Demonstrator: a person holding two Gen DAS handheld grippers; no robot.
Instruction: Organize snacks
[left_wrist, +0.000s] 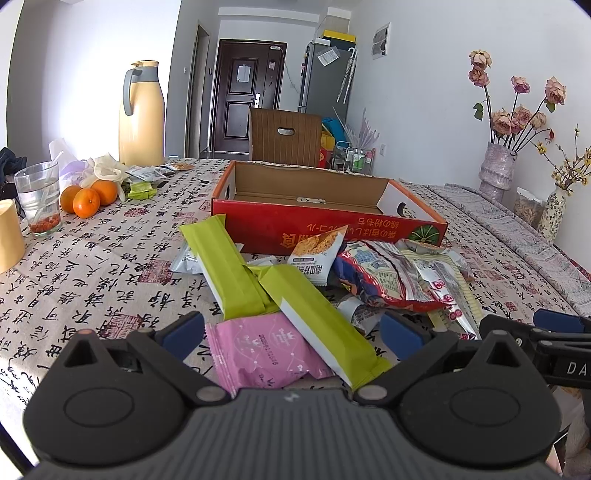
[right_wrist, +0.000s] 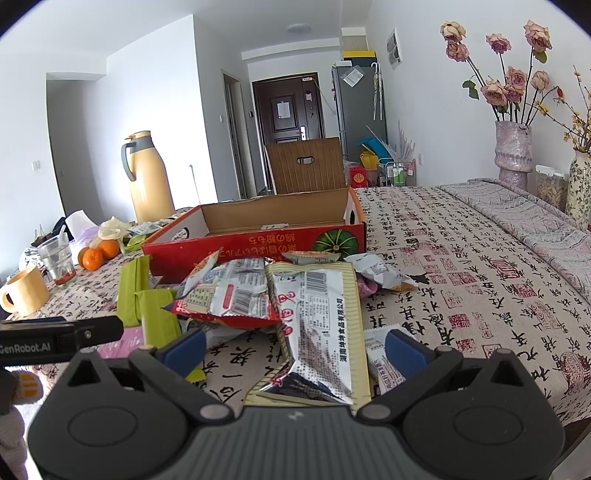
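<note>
A pile of snack packets lies on the calligraphy tablecloth in front of an open red cardboard box (left_wrist: 325, 230) (right_wrist: 258, 240). My left gripper (left_wrist: 291, 336) is open, low over a pink packet (left_wrist: 255, 354) and a green bar packet (left_wrist: 317, 321); a second green bar (left_wrist: 225, 269) lies beyond. My right gripper (right_wrist: 295, 349) is open around the near end of a long silver-and-cream packet (right_wrist: 321, 328). A red-and-silver packet (right_wrist: 229, 299) (left_wrist: 384, 277) lies to its left. The box looks empty inside.
At the left stand a yellow thermos (left_wrist: 142, 118), a glass (left_wrist: 38, 195), oranges (left_wrist: 86, 201), a yellow mug (right_wrist: 24, 291) and small packets. Vases with flowers (right_wrist: 513, 151) line the right wall. A brown chair back (left_wrist: 286, 136) rises behind the box.
</note>
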